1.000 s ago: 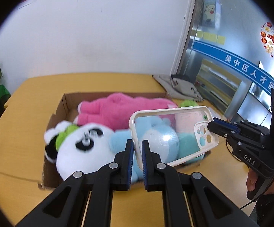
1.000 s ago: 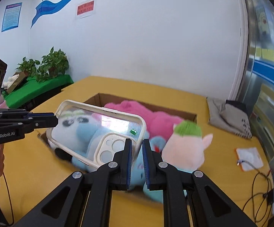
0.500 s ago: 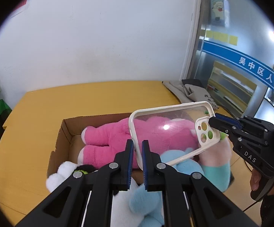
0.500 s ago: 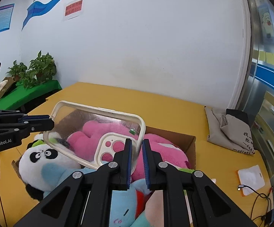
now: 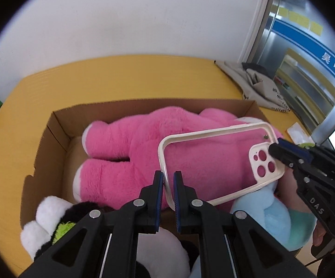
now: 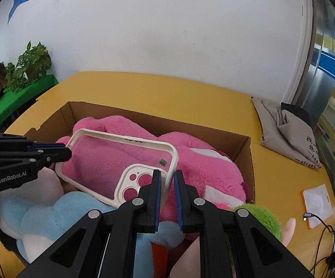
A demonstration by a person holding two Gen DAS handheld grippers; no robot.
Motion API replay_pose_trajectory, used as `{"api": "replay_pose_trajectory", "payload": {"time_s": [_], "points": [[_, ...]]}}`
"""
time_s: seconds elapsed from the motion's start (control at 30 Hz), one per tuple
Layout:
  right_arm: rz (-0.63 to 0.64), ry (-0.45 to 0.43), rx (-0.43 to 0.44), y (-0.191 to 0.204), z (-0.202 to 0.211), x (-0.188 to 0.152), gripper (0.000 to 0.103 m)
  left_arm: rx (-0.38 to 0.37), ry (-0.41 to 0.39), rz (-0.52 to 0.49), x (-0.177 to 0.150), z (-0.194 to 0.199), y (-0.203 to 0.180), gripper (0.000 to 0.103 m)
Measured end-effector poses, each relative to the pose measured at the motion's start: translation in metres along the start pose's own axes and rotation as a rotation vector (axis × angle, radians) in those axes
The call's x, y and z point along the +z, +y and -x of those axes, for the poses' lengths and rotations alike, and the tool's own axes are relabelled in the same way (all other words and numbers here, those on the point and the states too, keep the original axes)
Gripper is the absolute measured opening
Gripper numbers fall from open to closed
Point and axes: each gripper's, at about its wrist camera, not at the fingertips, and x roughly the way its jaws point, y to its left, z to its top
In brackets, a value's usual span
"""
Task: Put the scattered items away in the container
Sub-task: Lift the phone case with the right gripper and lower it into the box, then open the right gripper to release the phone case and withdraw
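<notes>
A clear phone case [image 5: 213, 162] hangs flat over the pink plush [image 5: 144, 143] in the cardboard box [image 5: 58, 125], its long axis spanning both grippers: left gripper [image 5: 166, 183] and right gripper [image 6: 166, 185] fingers each clamped on an opposite short end.

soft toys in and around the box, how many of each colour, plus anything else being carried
pink plush: 1
light blue plush: 1
panda plush: 1
green-topped plush: 1
clear phone case, held over the cardboard box by left gripper and right gripper: 1
total: 5
</notes>
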Motion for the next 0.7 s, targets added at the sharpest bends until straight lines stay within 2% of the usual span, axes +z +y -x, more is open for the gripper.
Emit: {"api": "replay_pose_trajectory", "payload": {"time_s": [0.13,0.23,0.3,0.33,0.4,0.43,0.5,0.57,0.7], "points": [[0.024,0.007,-0.019,0.004,-0.003,-0.002,0.014,-0.020,0.015,0.034,-0.001,-0.002,0.006,0.011],[0.039,-0.002,-0.011,0.006,0.000,-0.004,0.026,-0.059,-0.006,0.045,-0.003,0.007,0.009,0.017],[0.057,-0.019,0.001,0.011,0.007,-0.004,0.050,-0.064,-0.033,0.050,-0.004,0.015,0.012,0.030],[0.066,-0.039,0.015,0.014,0.012,-0.004,0.058,-0.060,-0.055,0.055,-0.004,0.021,0.013,0.035],[0.076,-0.110,0.017,0.019,0.030,-0.005,0.092,-0.050,-0.120,0.062,-0.007,0.040,0.014,0.055],[0.081,-0.155,0.017,0.022,0.041,-0.006,0.096,-0.045,-0.157,0.064,-0.009,0.051,0.015,0.060],[0.098,-0.215,0.032,0.028,0.060,-0.006,0.098,-0.042,-0.221,0.064,-0.015,0.071,0.015,0.077],[0.114,-0.254,0.045,0.034,0.077,-0.010,0.100,-0.048,-0.266,0.062,-0.023,0.089,0.016,0.079],[0.118,-0.308,0.052,0.045,0.110,-0.033,0.102,-0.033,-0.303,0.032,-0.047,0.110,0.014,0.079]]}}
